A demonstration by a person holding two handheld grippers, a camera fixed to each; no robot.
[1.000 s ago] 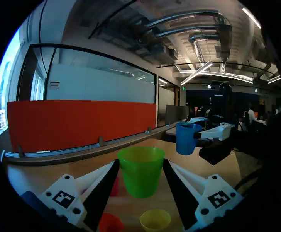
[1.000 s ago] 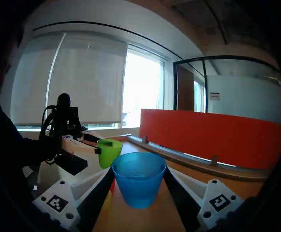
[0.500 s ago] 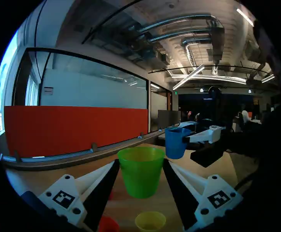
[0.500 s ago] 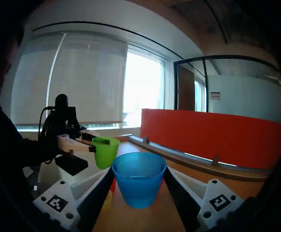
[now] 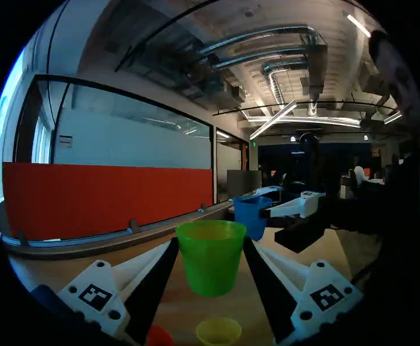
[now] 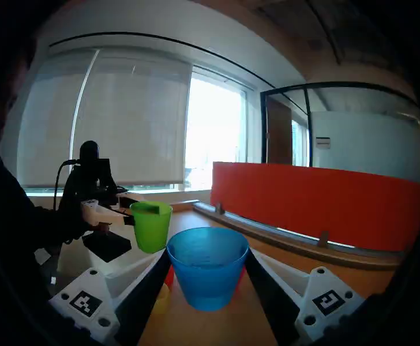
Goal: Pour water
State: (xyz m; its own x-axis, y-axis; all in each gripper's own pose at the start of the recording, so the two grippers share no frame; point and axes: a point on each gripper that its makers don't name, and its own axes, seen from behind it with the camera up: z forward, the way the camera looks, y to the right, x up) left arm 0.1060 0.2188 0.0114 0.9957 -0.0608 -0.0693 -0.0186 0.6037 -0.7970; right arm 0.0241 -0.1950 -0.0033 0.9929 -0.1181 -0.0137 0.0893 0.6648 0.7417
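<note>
Gap between blue cup (image 5: 249, 214) and green cup (image 5: 211, 259) narrower now

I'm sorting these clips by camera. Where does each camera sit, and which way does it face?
Left gripper view: rides on the left gripper, looking along its fingers at the green cup they clamp, toward the orange partition and the blue cup beyond; the person's dark outline at right.
Right gripper view: rides on the right gripper, looking along its fingers at the blue cup they clamp, toward the window; the person's sleeve at left.
Shared: both cups, the partition, the wooden table.
</note>
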